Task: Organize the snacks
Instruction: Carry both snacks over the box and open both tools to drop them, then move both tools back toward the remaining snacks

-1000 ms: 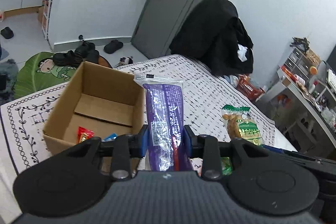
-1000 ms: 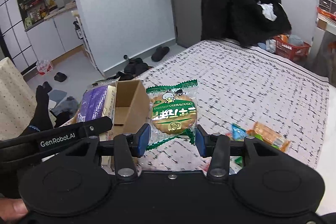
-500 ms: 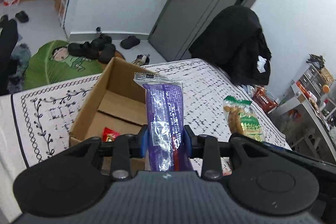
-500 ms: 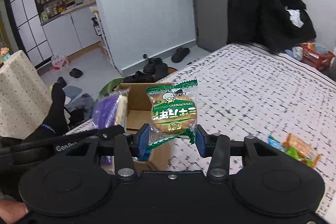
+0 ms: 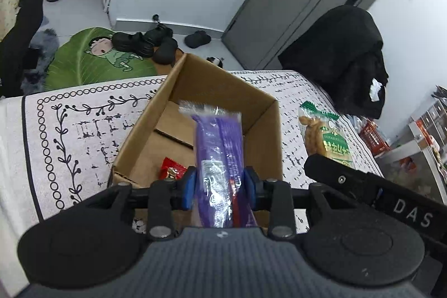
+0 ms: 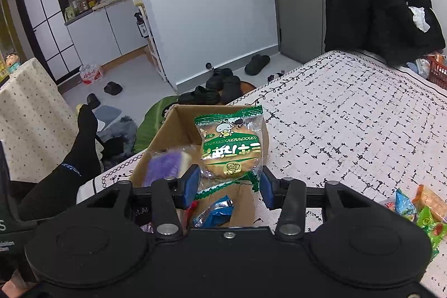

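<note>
Left gripper (image 5: pixel 219 187) loosening around purple packet (image 5: pixel 219 155), poised over cardboard box (image 5: pixel 268 136) for dropping in. Right gripper (image 6: pixel 227 187) clamped on green cake packet (image 6: pixel 232 147), above same box, awaiting release.

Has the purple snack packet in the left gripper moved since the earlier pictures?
Yes. The purple snack packet, between the opening left gripper, now hangs over the cardboard box.

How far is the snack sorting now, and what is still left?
Done: a red packet and a blue one lie in the box. In hand: left gripper, jaws opening, has the purple pack between them; right gripper holds the bun. Left: loose snacks on the cloth.
</note>
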A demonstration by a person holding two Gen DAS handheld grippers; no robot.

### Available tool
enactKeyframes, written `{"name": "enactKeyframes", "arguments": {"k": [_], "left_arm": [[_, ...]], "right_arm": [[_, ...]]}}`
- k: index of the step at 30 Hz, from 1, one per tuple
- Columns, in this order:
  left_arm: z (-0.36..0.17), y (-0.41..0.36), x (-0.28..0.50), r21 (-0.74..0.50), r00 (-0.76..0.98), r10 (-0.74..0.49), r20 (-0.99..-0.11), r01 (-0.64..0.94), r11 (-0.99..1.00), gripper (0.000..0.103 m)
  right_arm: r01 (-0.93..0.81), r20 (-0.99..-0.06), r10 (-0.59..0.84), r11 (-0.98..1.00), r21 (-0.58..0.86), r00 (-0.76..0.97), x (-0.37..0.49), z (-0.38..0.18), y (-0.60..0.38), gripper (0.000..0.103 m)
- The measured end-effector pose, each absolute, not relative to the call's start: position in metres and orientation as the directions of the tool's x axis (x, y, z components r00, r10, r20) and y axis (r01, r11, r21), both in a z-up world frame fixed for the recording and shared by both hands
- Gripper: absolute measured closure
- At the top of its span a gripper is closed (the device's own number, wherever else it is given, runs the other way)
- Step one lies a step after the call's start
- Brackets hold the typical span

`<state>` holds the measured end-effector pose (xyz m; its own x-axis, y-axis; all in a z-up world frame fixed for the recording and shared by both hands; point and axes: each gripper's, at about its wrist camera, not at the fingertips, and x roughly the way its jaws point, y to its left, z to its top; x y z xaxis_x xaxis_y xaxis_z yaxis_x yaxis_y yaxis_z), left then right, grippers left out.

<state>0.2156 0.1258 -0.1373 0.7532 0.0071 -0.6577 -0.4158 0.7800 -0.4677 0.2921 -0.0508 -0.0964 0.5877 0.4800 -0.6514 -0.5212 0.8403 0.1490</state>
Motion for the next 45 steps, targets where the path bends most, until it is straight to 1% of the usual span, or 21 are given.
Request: {"name": "enactKeyframes", "arguments": {"k": [2,4,9,11,12,13,14,15,16,18,22,25,30,34,39,45], "left_arm": [[-0.136,0.125,0.216,-0.455,0.750,0.023,-0.662,-0.425,0.783,0.065],[-0.136,0.126,0.217,-0.446,0.742,0.034,-0.669,-0.438,0.781,0.059],[-0.138,0.129,0.216,-0.449,0.737,0.033,-0.675,-0.446,0.775,0.055],[-0.137,0.128,0.215,-0.446,0.737,0.038,-0.675,-0.448,0.775,0.052],[-0.137,0.128,0.215,-0.444,0.737,0.041,-0.674,-0.449,0.775,0.049],[-0.137,0.128,0.215,-0.442,0.737,0.045,-0.674,-0.451,0.775,0.046],[-0.136,0.128,0.214,-0.439,0.737,0.051,-0.674,-0.455,0.775,0.044],[-0.136,0.127,0.214,-0.435,0.734,0.054,-0.676,-0.458,0.775,0.040],[-0.135,0.127,0.214,-0.431,0.731,0.058,-0.680,-0.462,0.775,0.035],[-0.134,0.127,0.213,-0.420,0.730,0.071,-0.680,-0.467,0.778,0.030],[-0.131,0.124,0.213,-0.400,0.728,0.087,-0.680,-0.467,0.789,0.020],[-0.130,0.119,0.214,-0.384,0.726,0.092,-0.682,-0.462,0.799,0.015],[-0.127,0.107,0.214,-0.377,0.725,0.077,-0.684,-0.441,0.814,0.014],[-0.122,0.098,0.214,-0.350,0.726,0.085,-0.683,-0.428,0.833,0.014],[-0.116,0.081,0.211,-0.331,0.731,0.076,-0.678,-0.396,0.856,0.013],[-0.106,0.057,0.206,-0.316,0.741,0.046,-0.670,-0.340,0.886,0.013]], "right_arm": [[-0.515,-0.656,0.479,0.843,0.157,0.583,0.295,-0.097,-0.051,0.058],[-0.512,-0.658,0.479,0.843,0.162,0.581,0.297,-0.098,-0.050,0.058],[-0.530,-0.653,0.503,0.829,0.179,0.566,0.301,-0.093,-0.041,0.058],[-0.542,-0.651,0.521,0.818,0.195,0.552,0.305,-0.090,-0.038,0.054],[-0.544,-0.644,0.529,0.814,0.203,0.553,0.305,-0.088,-0.037,0.049],[-0.545,-0.639,0.532,0.813,0.204,0.555,0.306,-0.087,-0.036,0.041],[-0.543,-0.637,0.532,0.814,0.203,0.558,0.306,-0.087,-0.037,0.036],[-0.538,-0.636,0.528,0.818,0.203,0.563,0.305,-0.085,-0.037,0.030],[-0.533,-0.633,0.526,0.821,0.205,0.567,0.305,-0.085,-0.039,0.029],[-0.524,-0.639,0.523,0.825,0.213,0.564,0.303,-0.085,-0.044,0.029],[-0.495,-0.657,0.492,0.845,0.203,0.571,0.299,-0.088,-0.057,0.028],[-0.460,-0.665,0.463,0.866,0.197,0.586,0.297,-0.088,-0.073,0.026],[-0.387,-0.679,0.415,0.899,0.203,0.606,0.295,-0.087,-0.106,0.025],[-0.357,-0.667,0.388,0.914,0.191,0.636,0.290,-0.083,-0.129,0.016],[-0.320,-0.657,0.351,0.932,0.173,0.667,0.285,-0.078,-0.162,0.015],[-0.275,-0.653,0.308,0.949,0.157,0.691,0.276,-0.077,-0.192,0.008]]}}
